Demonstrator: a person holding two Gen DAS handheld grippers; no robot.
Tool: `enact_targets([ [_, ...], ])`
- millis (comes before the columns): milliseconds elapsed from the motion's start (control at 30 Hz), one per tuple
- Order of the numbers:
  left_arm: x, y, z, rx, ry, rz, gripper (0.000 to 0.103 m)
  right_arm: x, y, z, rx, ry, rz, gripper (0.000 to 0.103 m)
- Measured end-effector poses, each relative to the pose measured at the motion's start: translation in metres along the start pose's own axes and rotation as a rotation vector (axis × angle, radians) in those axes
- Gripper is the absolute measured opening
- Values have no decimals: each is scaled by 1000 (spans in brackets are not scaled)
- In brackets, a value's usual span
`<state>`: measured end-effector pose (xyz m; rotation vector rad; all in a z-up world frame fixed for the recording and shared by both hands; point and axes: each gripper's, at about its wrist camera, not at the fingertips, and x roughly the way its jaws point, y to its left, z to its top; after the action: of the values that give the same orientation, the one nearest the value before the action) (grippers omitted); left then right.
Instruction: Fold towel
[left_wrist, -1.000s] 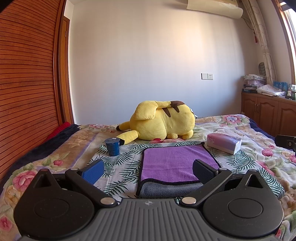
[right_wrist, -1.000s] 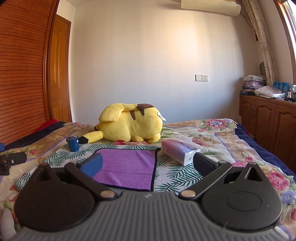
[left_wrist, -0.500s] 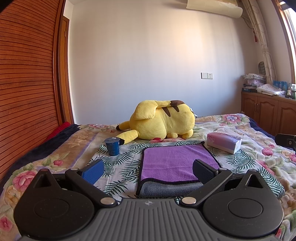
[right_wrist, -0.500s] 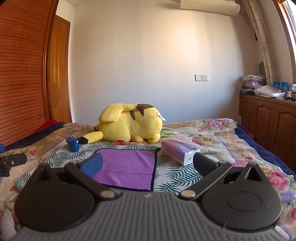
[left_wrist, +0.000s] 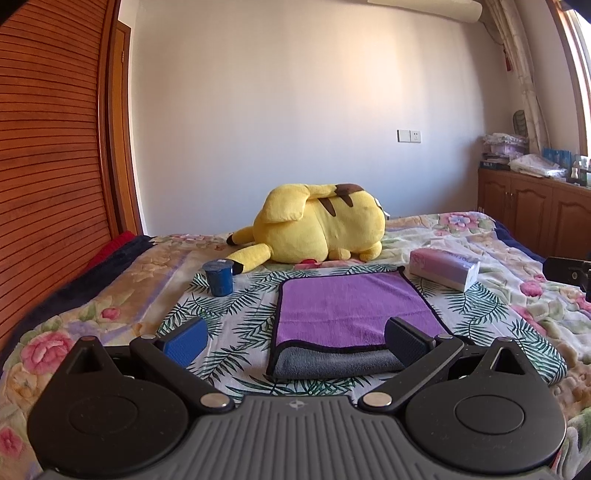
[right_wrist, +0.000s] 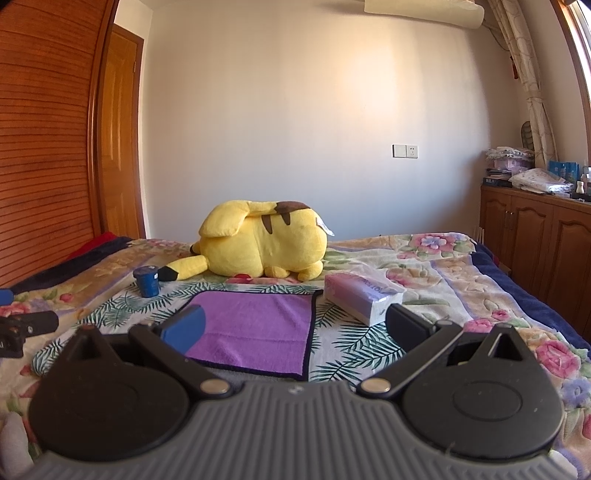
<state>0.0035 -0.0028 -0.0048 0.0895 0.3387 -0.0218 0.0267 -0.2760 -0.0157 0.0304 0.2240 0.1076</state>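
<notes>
A purple towel (left_wrist: 351, 306) with a black border lies folded on the bed, its grey underside (left_wrist: 332, 363) showing along the near edge. It also shows in the right wrist view (right_wrist: 258, 325). My left gripper (left_wrist: 295, 341) is open and empty, just short of the towel's near edge. My right gripper (right_wrist: 295, 328) is open and empty, near the towel's near right side. Each gripper shows at the edge of the other's view: the right one (left_wrist: 569, 273) and the left one (right_wrist: 22, 328).
A yellow plush toy (left_wrist: 317, 232) lies behind the towel. A blue cup (left_wrist: 219, 277) stands at the towel's far left, a tissue pack (left_wrist: 443, 267) at its far right. A slatted wooden wardrobe (left_wrist: 48, 166) is on the left, wooden cabinets (left_wrist: 535, 210) on the right.
</notes>
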Motion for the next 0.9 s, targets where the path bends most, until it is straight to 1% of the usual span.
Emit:
enact_targets([
  [300, 12, -2, 0, 3, 47, -16, 87, 18, -1, -1, 28, 45, 5, 103],
  [533, 23, -7, 0, 33, 65, -15, 87, 25, -3, -3, 42, 68, 5, 103],
  [900, 42, -10, -1, 65, 112, -21, 87, 40, -4, -3, 39, 105, 9, 103],
])
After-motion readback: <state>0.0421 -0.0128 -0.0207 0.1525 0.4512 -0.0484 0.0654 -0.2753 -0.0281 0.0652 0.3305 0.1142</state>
